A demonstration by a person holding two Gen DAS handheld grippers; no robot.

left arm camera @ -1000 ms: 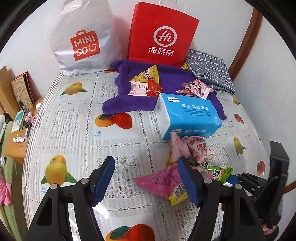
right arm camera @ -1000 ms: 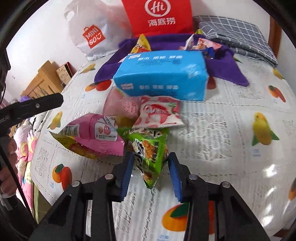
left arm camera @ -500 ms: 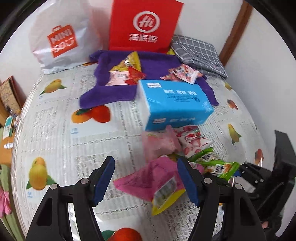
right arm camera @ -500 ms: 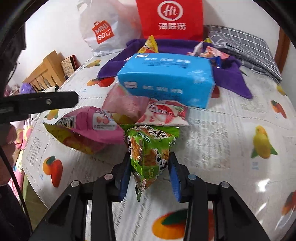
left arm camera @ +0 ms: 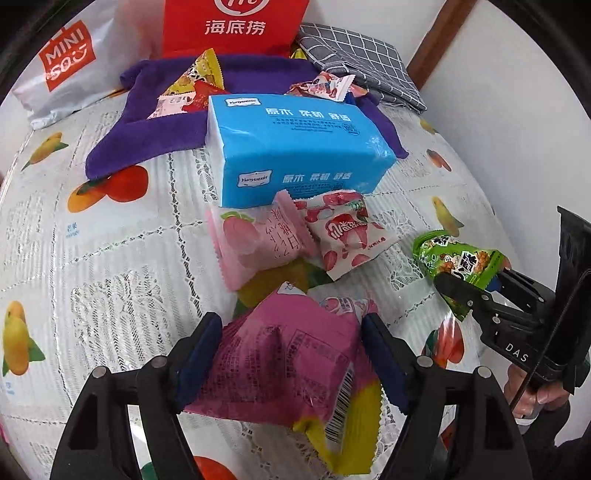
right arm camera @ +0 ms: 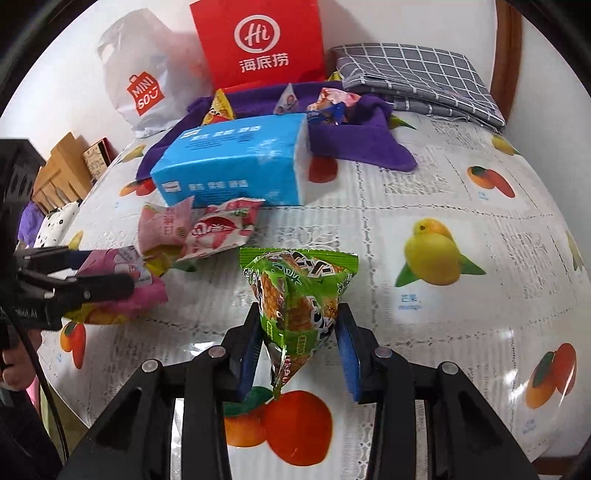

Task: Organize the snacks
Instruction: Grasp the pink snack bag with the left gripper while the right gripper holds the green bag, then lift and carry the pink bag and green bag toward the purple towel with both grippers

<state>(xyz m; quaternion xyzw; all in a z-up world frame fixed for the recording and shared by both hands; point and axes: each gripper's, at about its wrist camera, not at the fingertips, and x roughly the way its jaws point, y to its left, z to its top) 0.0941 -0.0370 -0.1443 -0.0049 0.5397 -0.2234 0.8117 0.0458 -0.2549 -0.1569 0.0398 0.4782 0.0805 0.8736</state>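
Note:
My right gripper [right arm camera: 300,347] is shut on a green snack packet [right arm camera: 299,295] and holds it above the table; it also shows in the left wrist view [left arm camera: 460,264]. My left gripper [left arm camera: 291,354] has its jaws around a pink snack packet [left arm camera: 288,354], with both pads against its sides; a yellow packet [left arm camera: 354,424] lies under it. Two pink-and-white packets [left arm camera: 258,240] [left arm camera: 347,232] lie just in front of a blue tissue pack [left arm camera: 291,144]. Several more snacks [left arm camera: 192,88] lie on a purple cloth [left arm camera: 147,125] behind it.
A red paper bag [left arm camera: 232,22] and a white Miniso bag [left arm camera: 62,62] stand at the back wall. A grey checked cloth [left arm camera: 362,55] lies folded at the back right. The table carries a fruit-print cover [right arm camera: 443,229].
My right gripper has lifted the green packet off the pile and drawn it to the right. My left gripper has moved forward until its jaws enclose the pink packet.

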